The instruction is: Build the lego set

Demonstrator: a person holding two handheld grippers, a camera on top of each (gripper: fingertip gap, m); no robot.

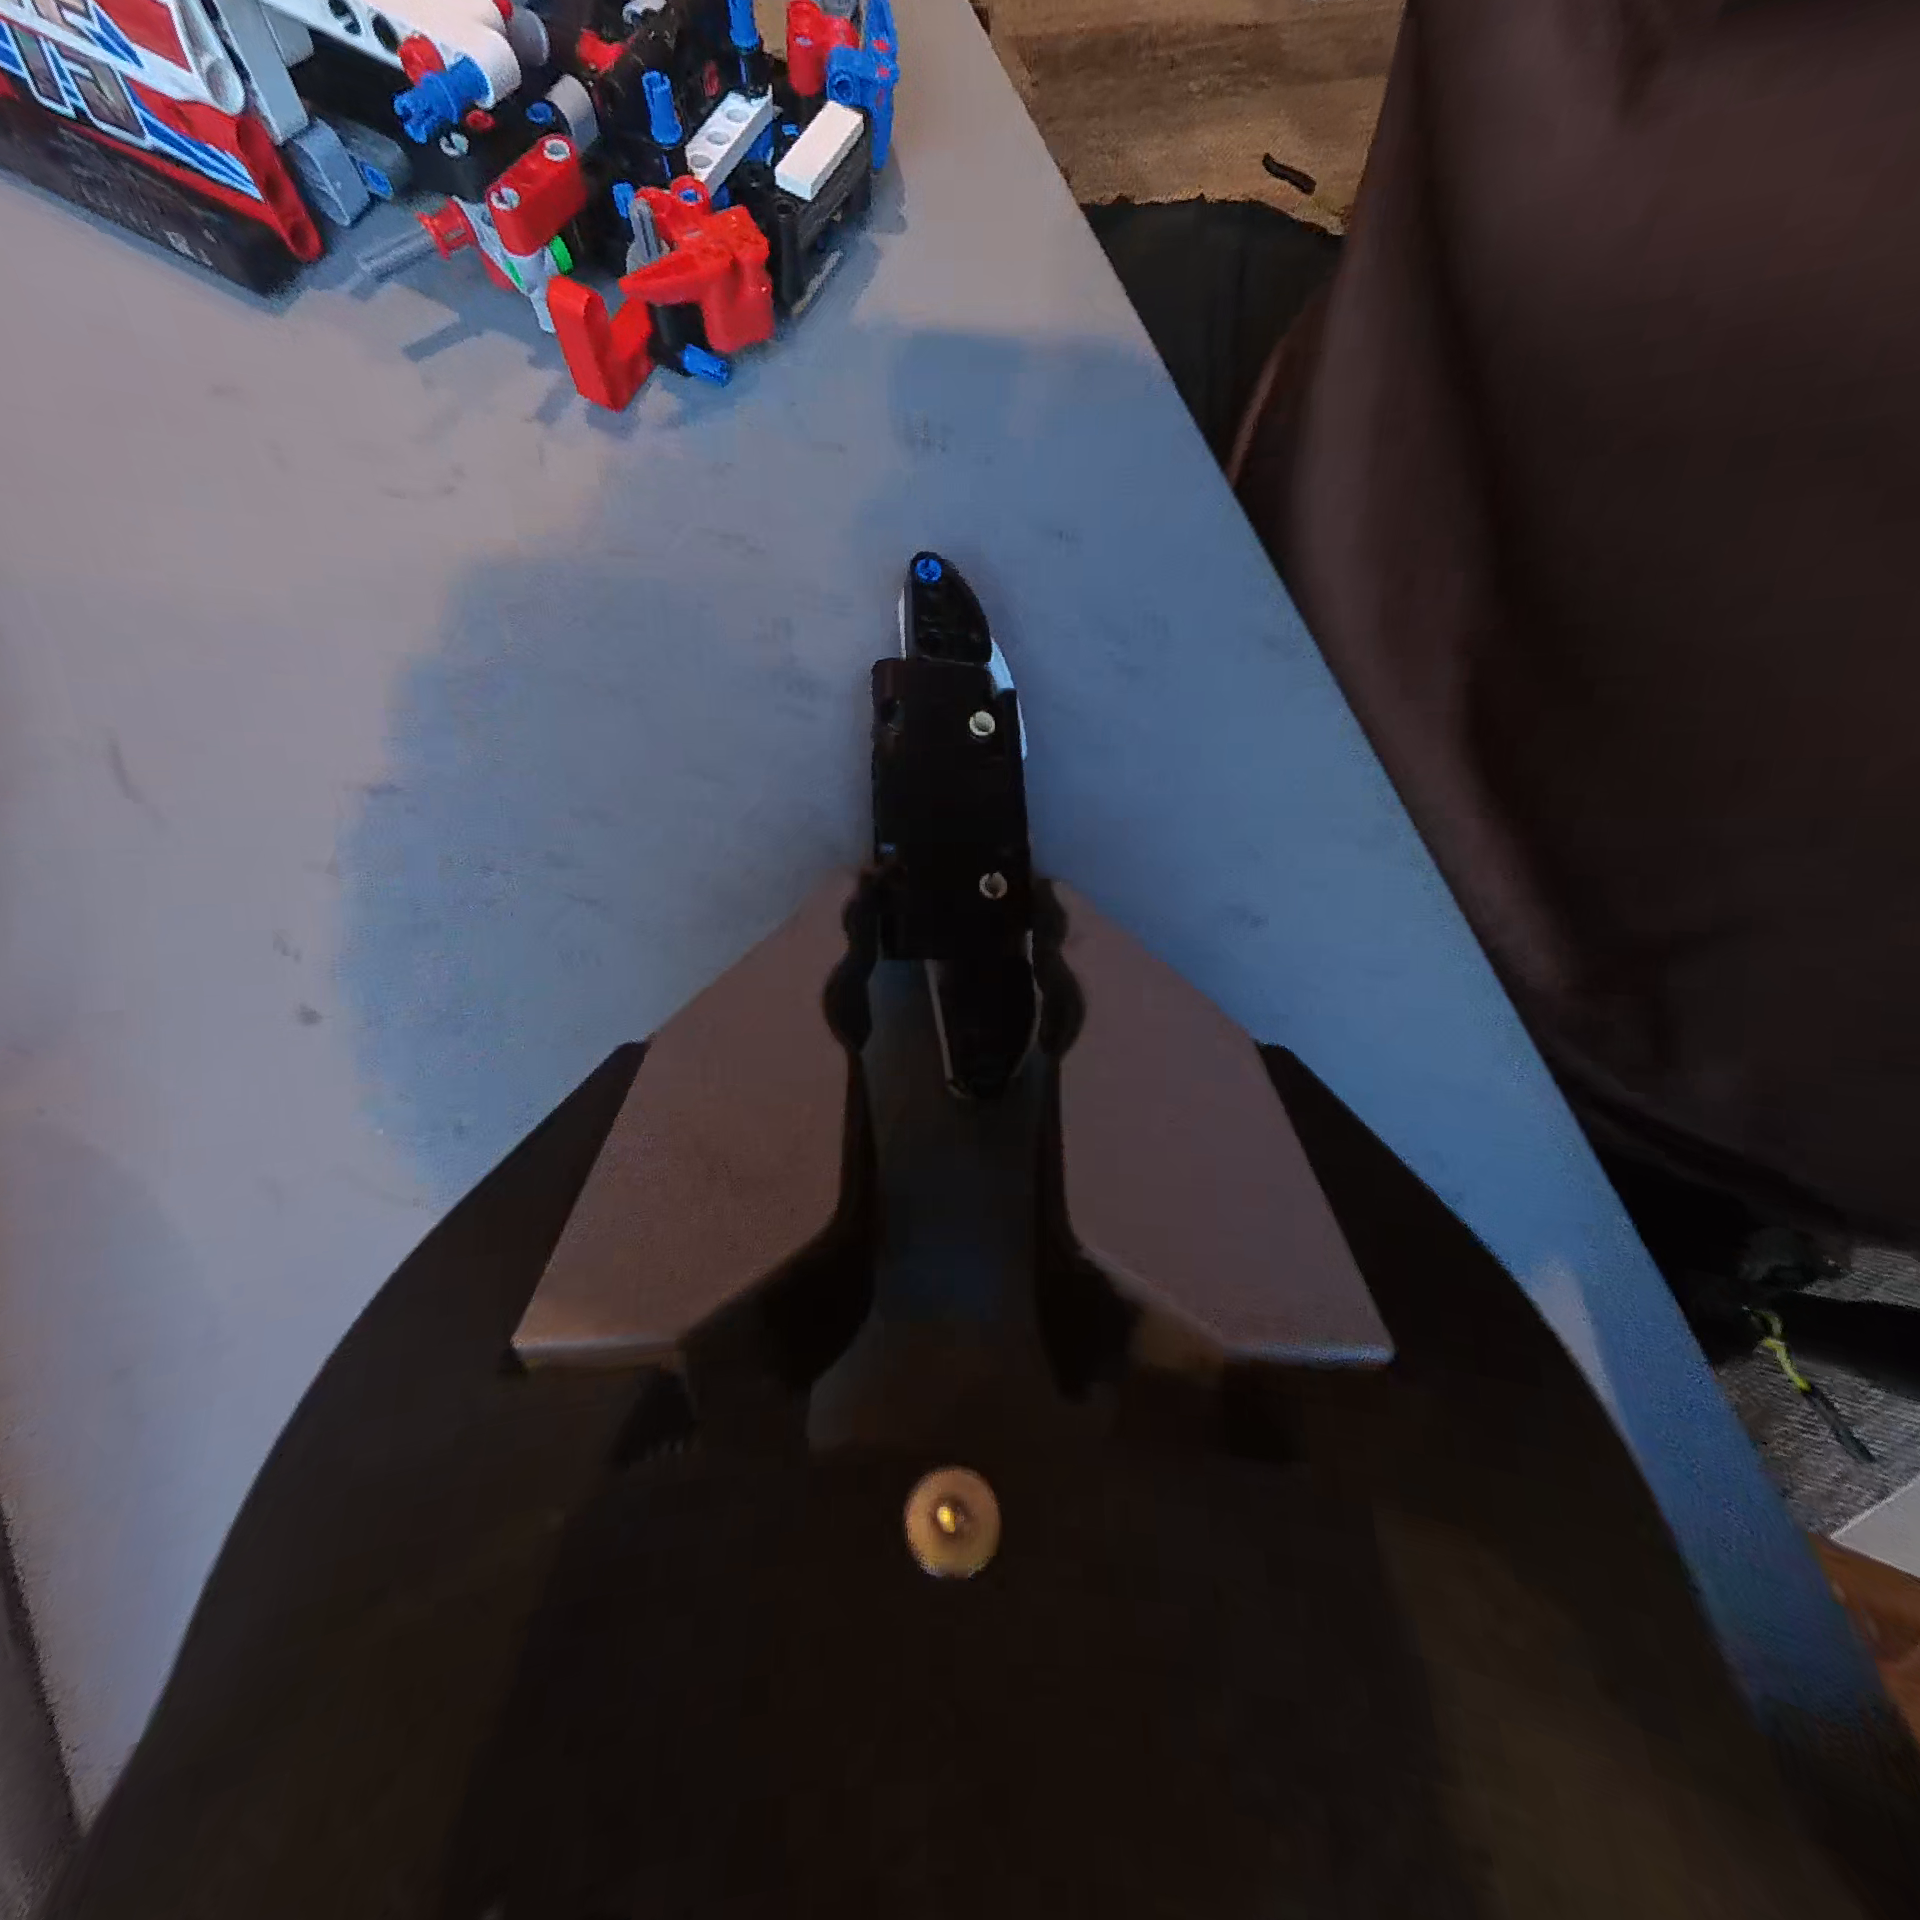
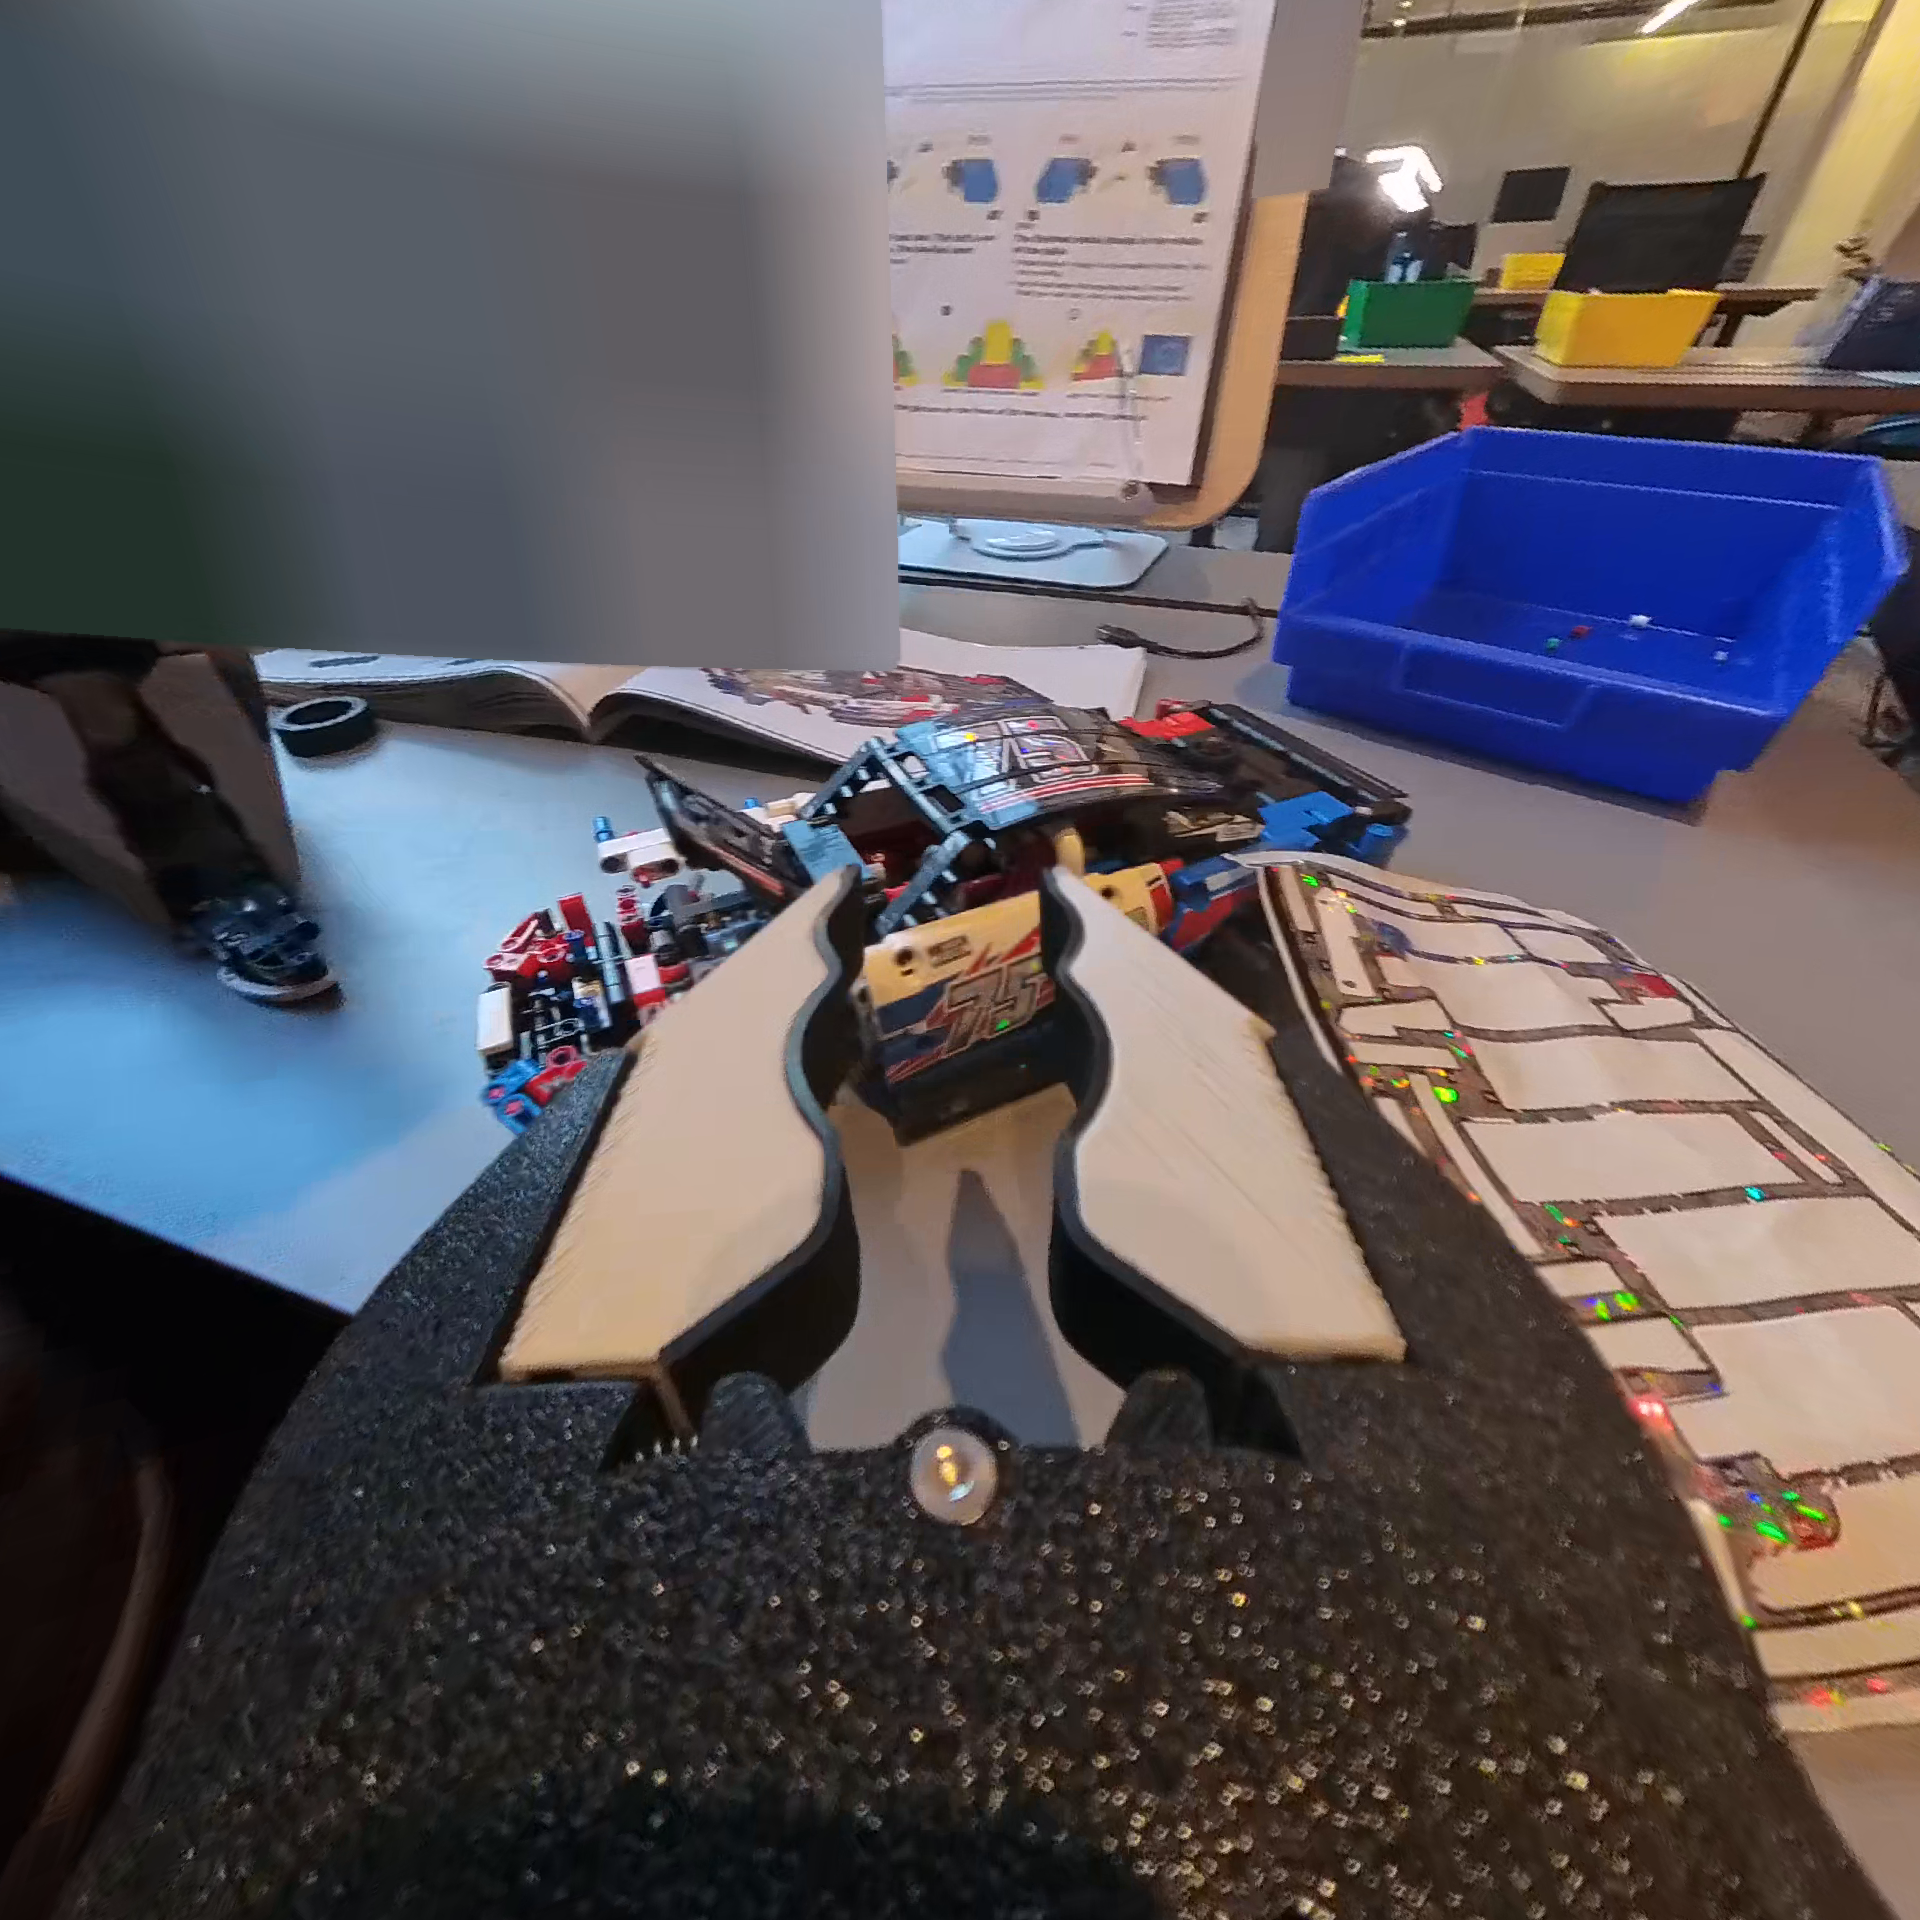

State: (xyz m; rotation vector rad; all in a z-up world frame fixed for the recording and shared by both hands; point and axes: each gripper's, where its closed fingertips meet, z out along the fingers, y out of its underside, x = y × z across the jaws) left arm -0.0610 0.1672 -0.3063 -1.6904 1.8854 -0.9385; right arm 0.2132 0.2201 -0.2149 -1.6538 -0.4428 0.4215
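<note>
My left gripper (image 1: 951, 894) is shut on a black Lego piece (image 1: 948, 748) that has a blue pin at its far tip and a white edge. It holds the piece low over the grey table (image 1: 520, 727). The partly built Lego car (image 1: 644, 156) stands at the far left of that view. In the right wrist view, my right gripper (image 2: 951, 894) is closed around the car's cream side panel (image 2: 961, 1003), which has red and blue stickers. The car body (image 2: 1039, 790) extends beyond the panel. The left gripper (image 2: 223, 883) shows at the left of that view, and its black piece (image 2: 265, 961) touches the table.
Loose red, blue and black pieces (image 2: 582, 987) lie left of the car. An open instruction booklet (image 2: 727, 696) and a black tyre (image 2: 322, 722) lie behind it. A blue bin (image 2: 1558, 623) stands far right and a sticker sheet (image 2: 1558, 1195) lies near right. The table edge (image 1: 1351, 779) runs beside a person's dark clothing. About 30 centimeters separates my left fingertips from my right.
</note>
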